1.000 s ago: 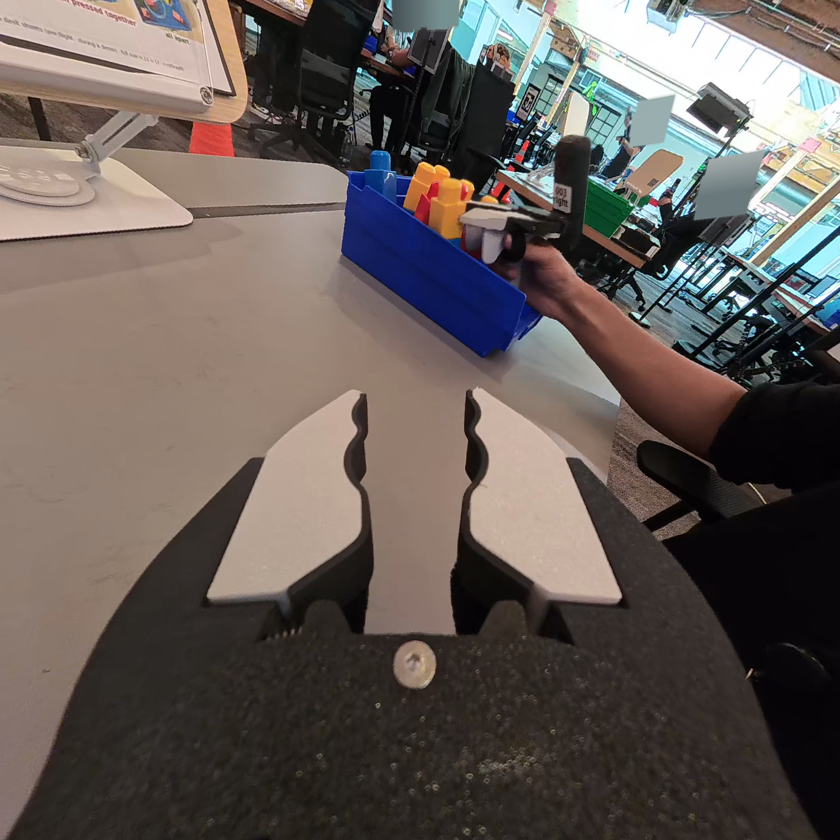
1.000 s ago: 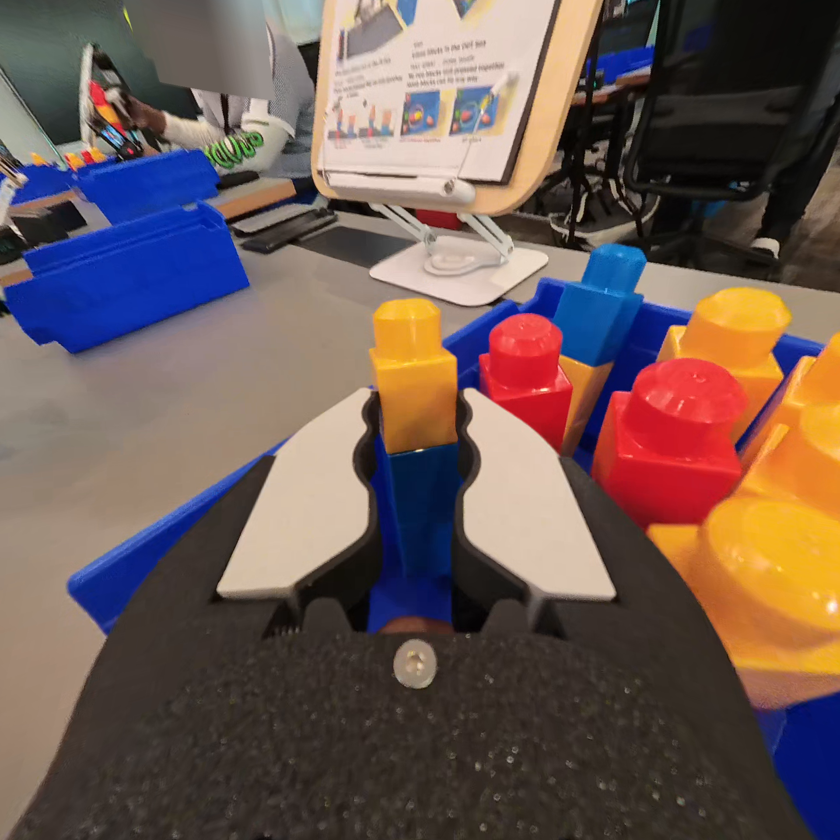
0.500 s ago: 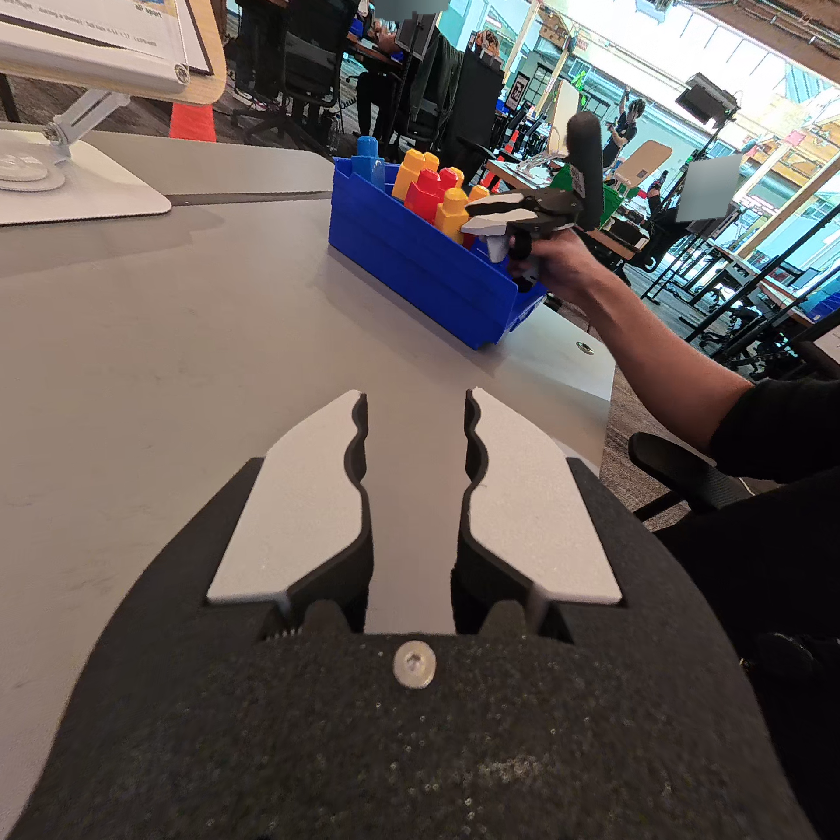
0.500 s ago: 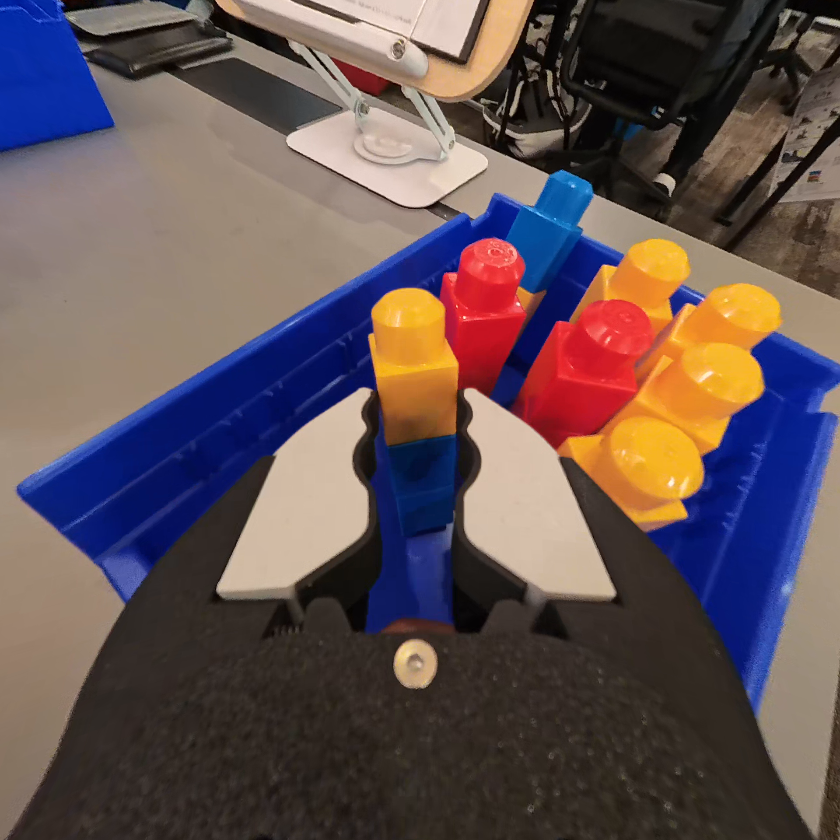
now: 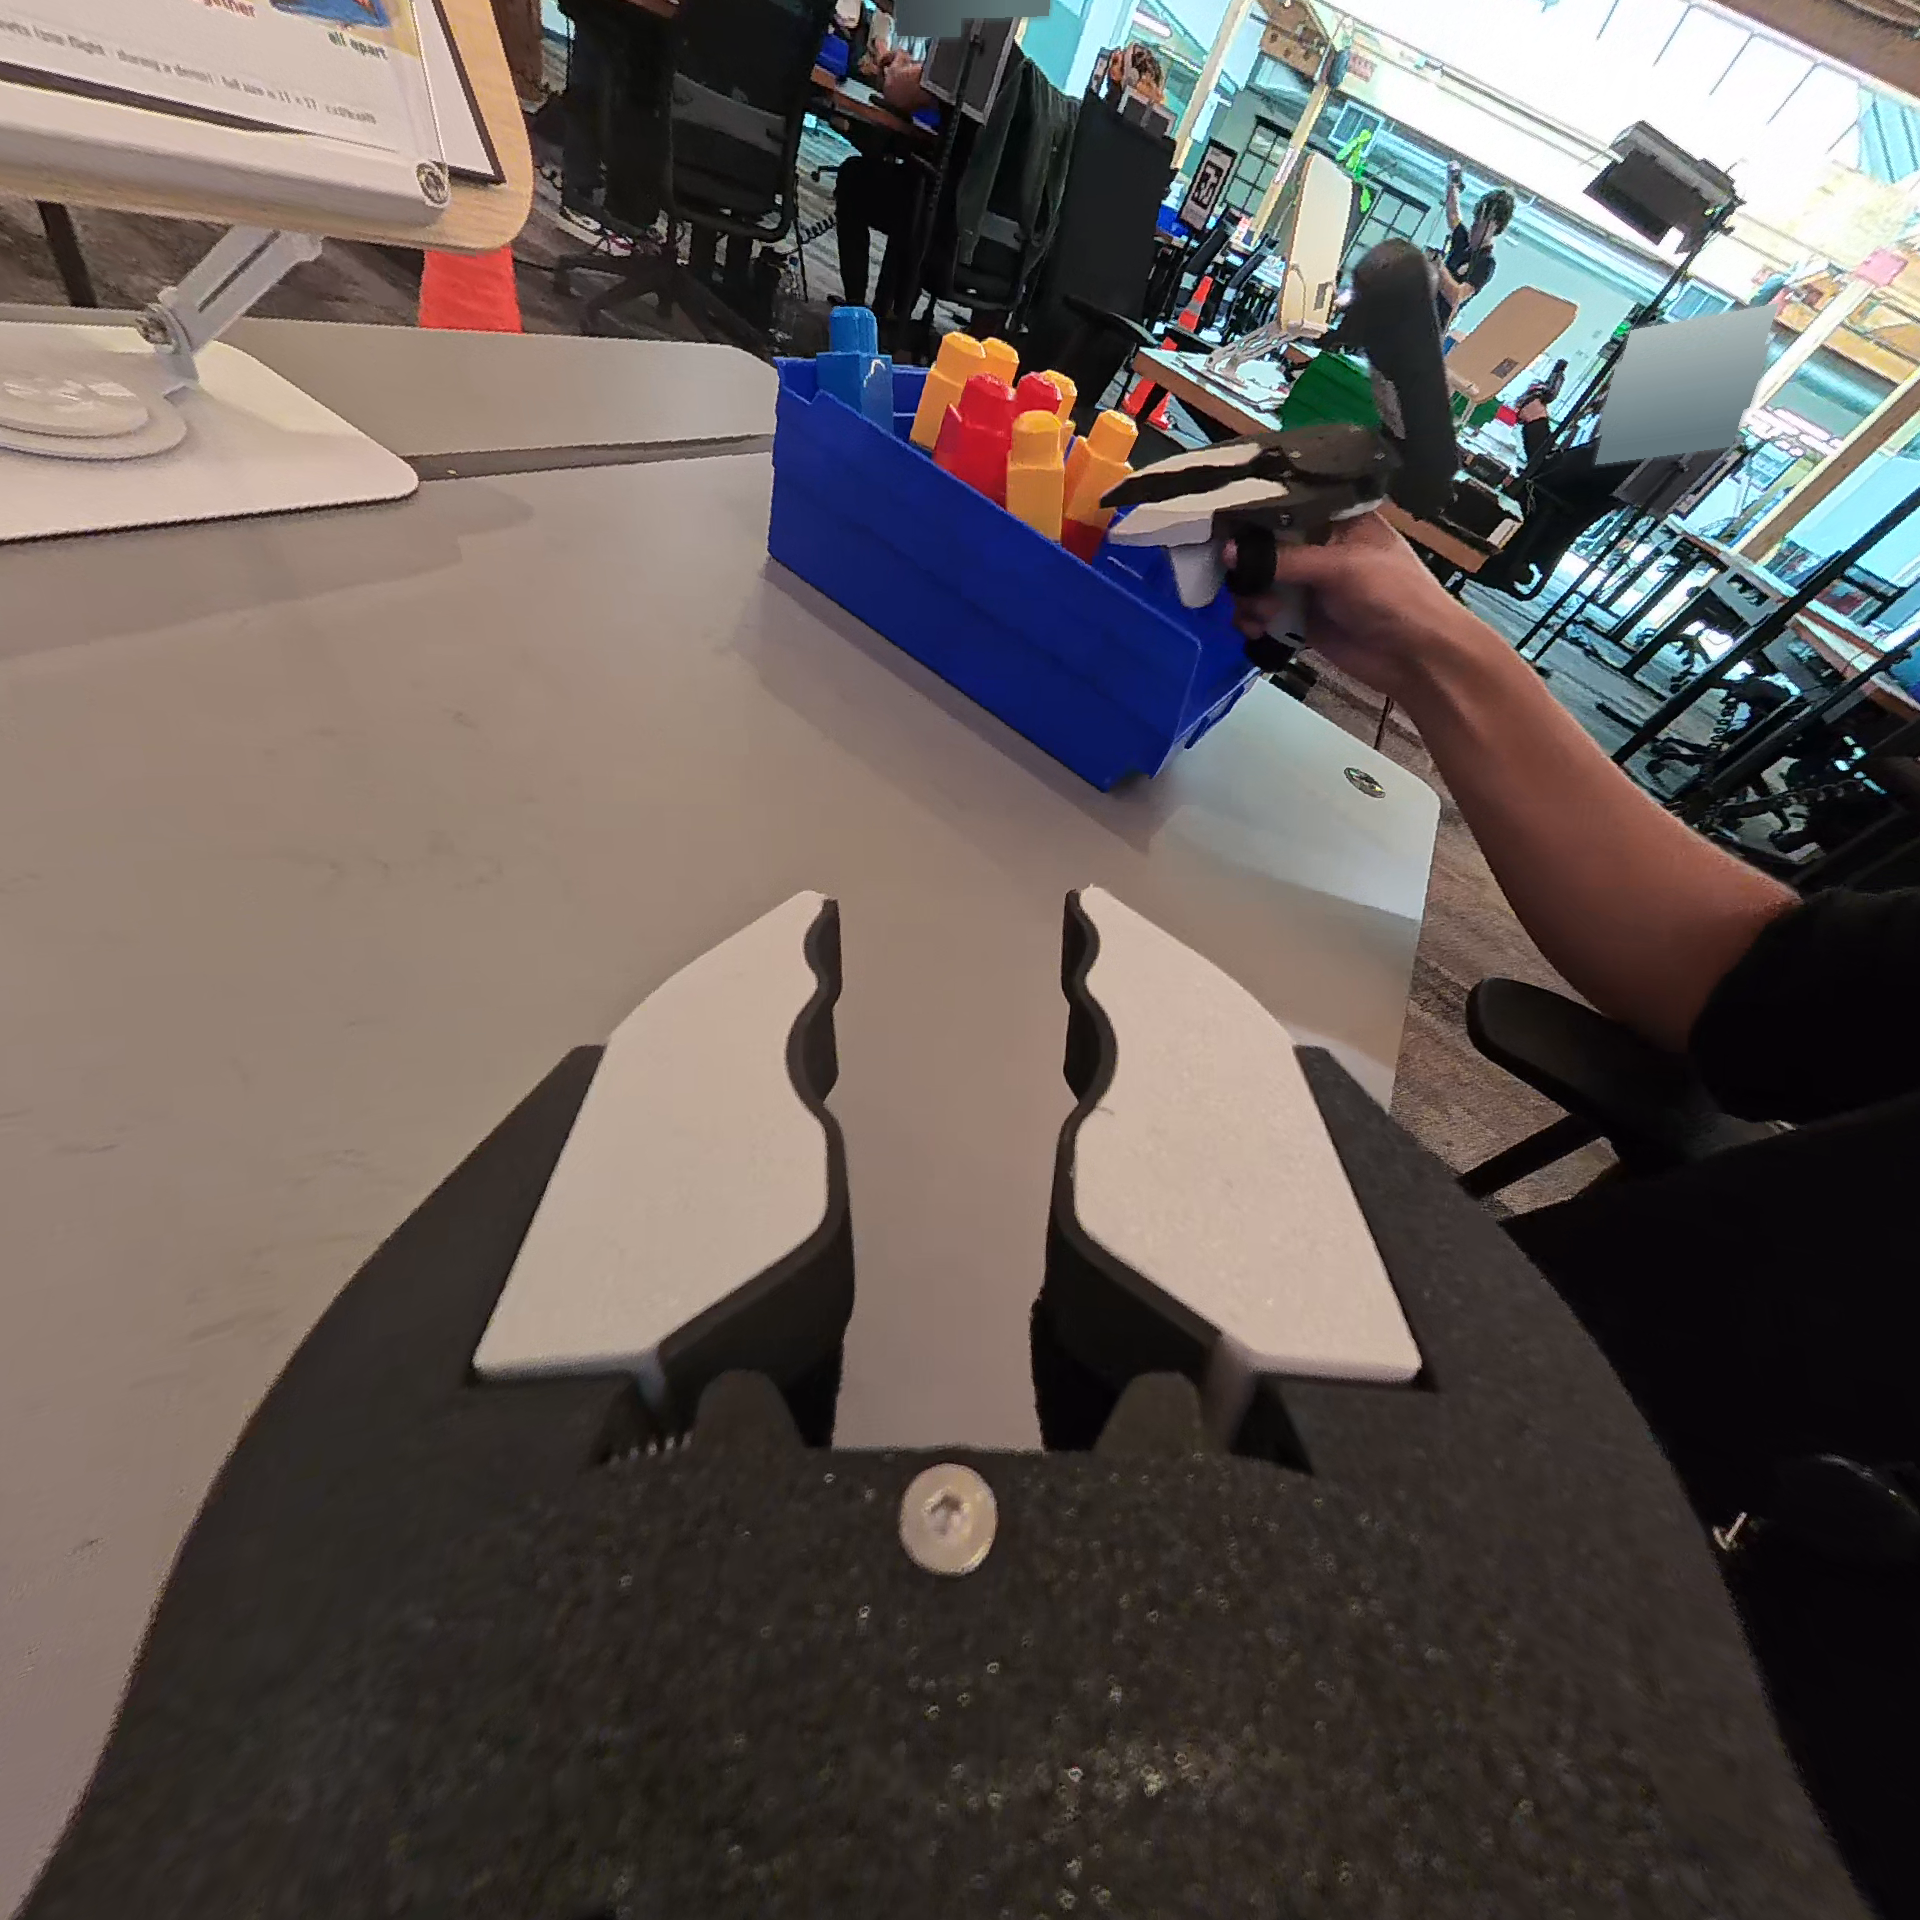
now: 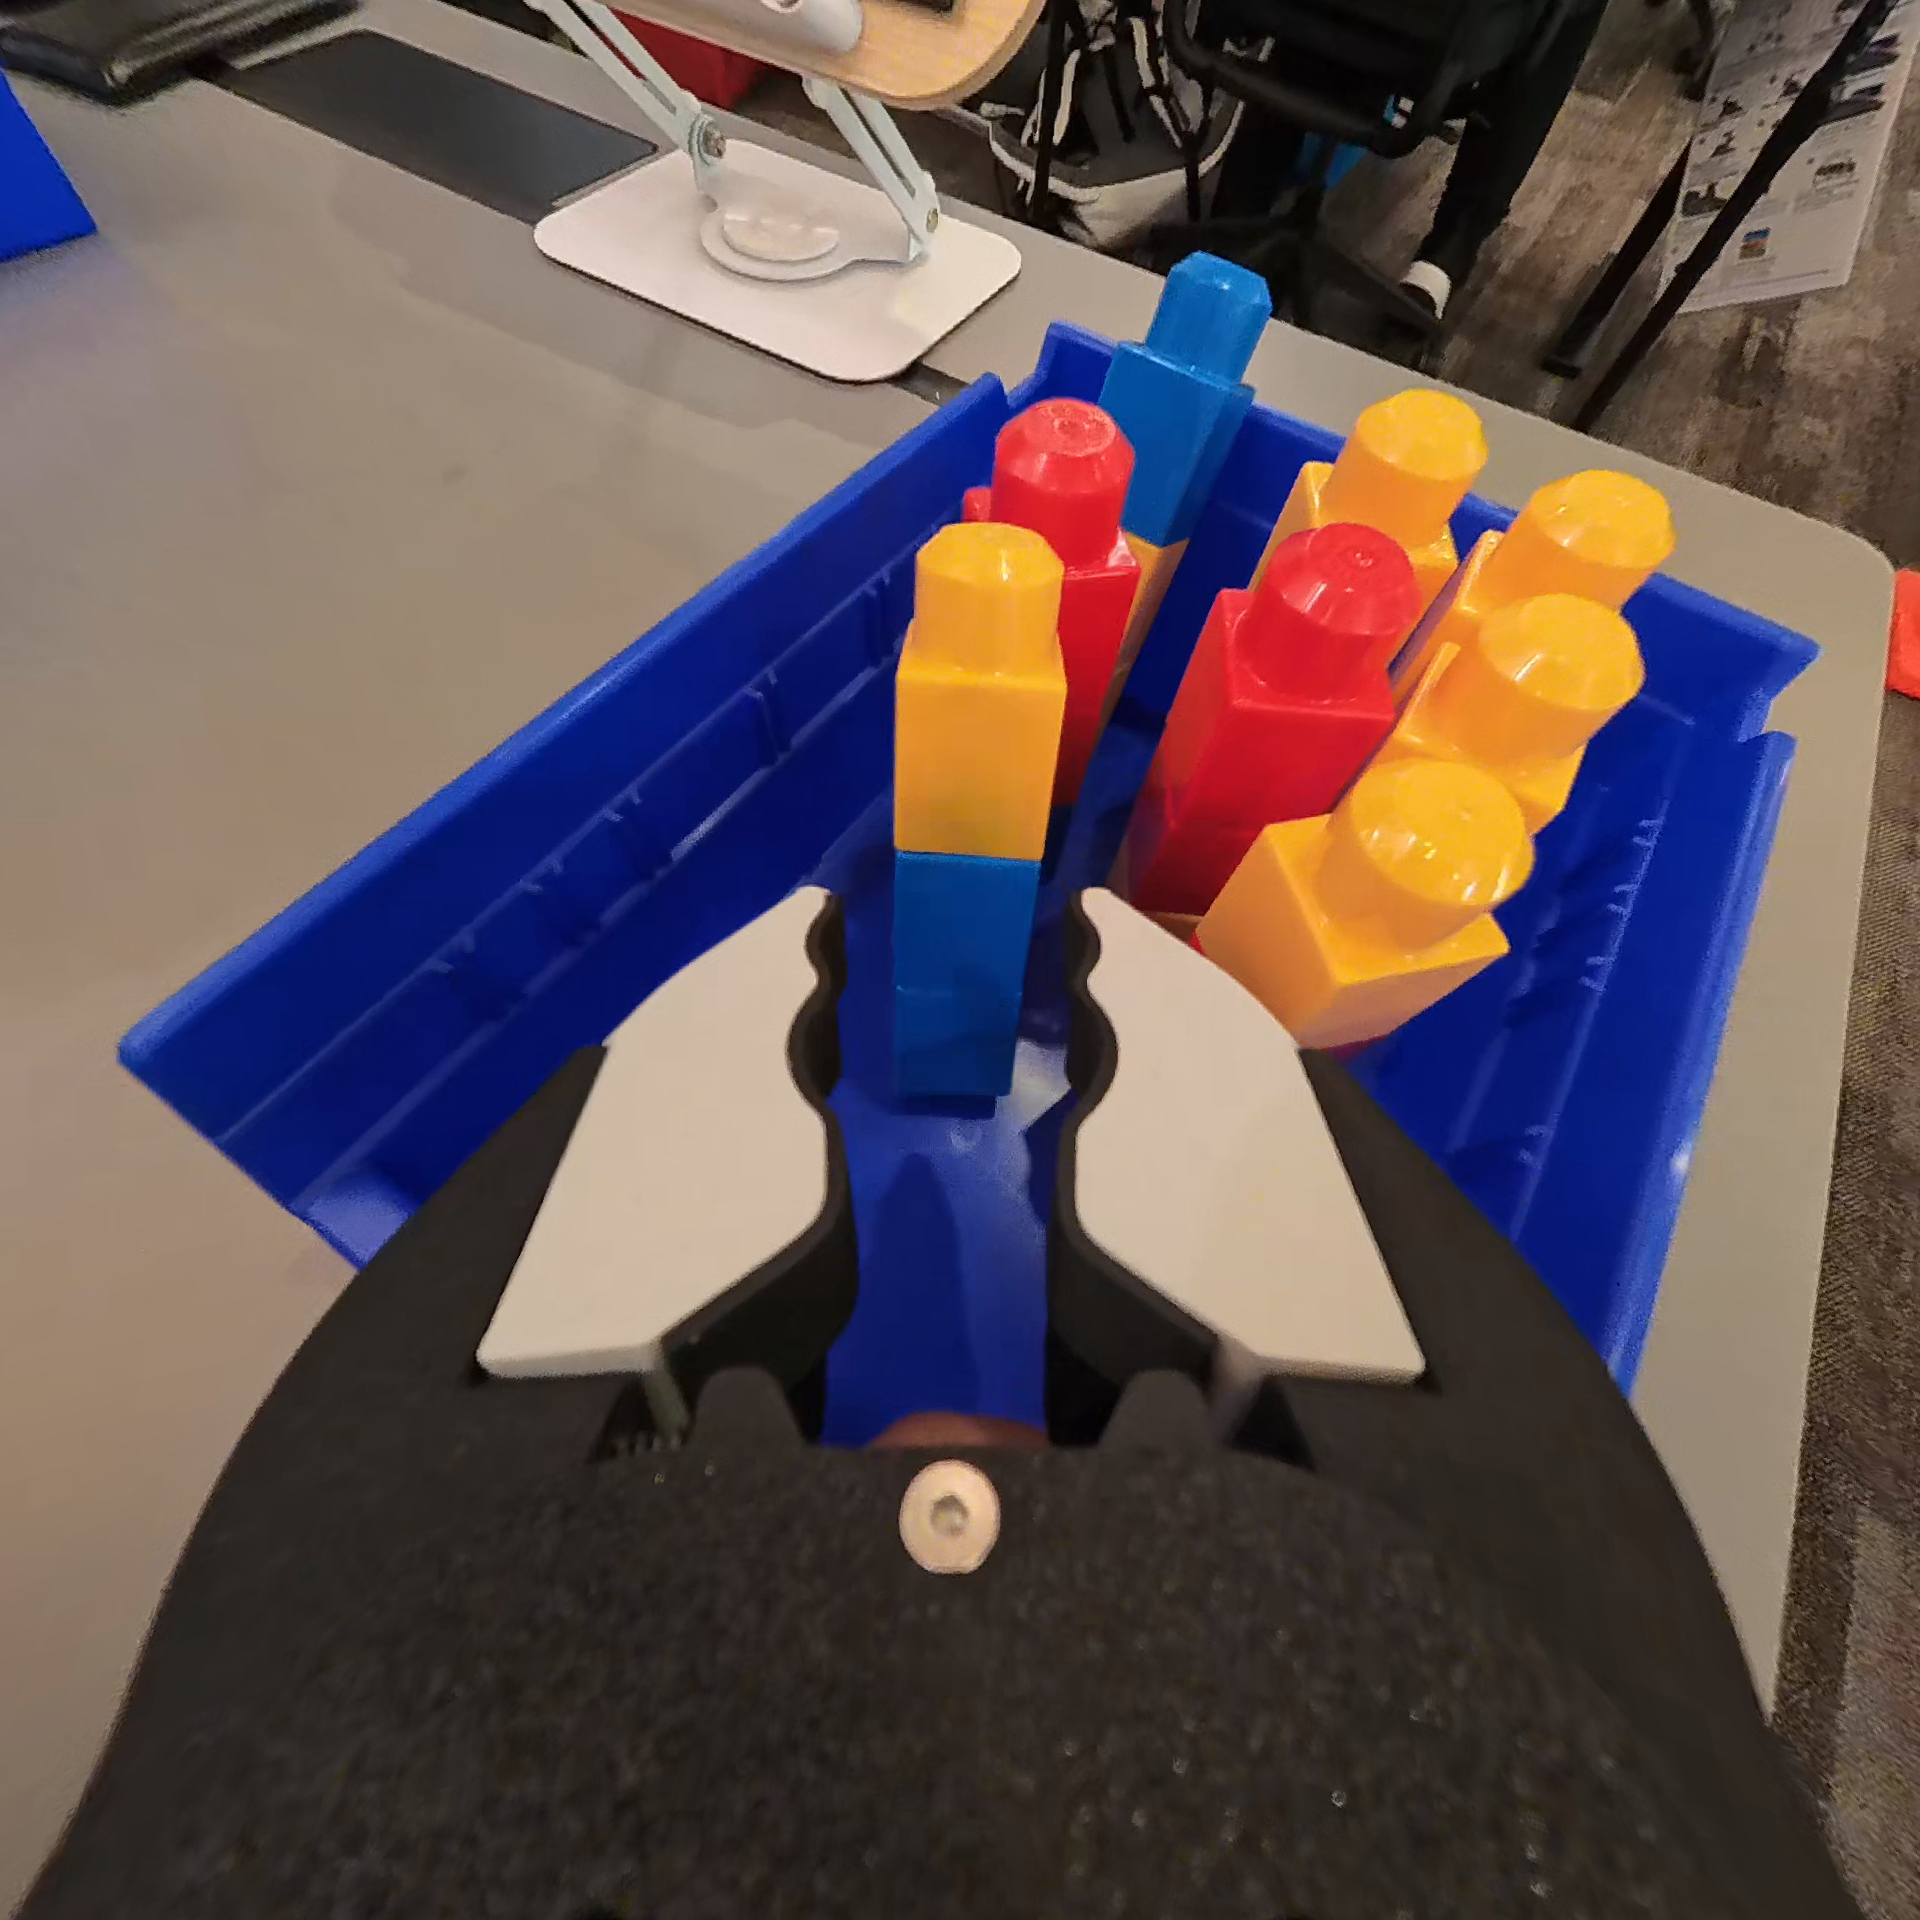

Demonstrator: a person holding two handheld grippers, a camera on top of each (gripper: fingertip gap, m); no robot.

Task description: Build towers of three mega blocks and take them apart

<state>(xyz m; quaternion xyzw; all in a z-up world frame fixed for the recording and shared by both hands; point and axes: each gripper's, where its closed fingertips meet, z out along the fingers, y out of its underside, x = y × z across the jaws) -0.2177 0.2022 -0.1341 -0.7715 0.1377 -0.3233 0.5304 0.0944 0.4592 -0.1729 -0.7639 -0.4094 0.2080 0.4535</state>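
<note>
We are seeing the lower blocks hiding behind the bin (image 6: 582,831) wall, towers (image 6: 1288,707) crowding inside. Our right gripper (image 6: 948,925) is hovering with jaws parted around the yellow-and-blue tower (image 6: 971,810), gripping nothing; our left gripper (image 5: 948,914) is gaping empty over the table (image 5: 416,831).

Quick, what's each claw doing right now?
Left gripper: open, empty, over the table.
Right gripper: open, holding nothing; yellow-topped tower stands between its fingers.

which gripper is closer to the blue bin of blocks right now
Right. The right gripper hangs open over the blue bin, fingers flanking a yellow-topped tower. The left gripper hovers open over bare table, well short of it.
</note>
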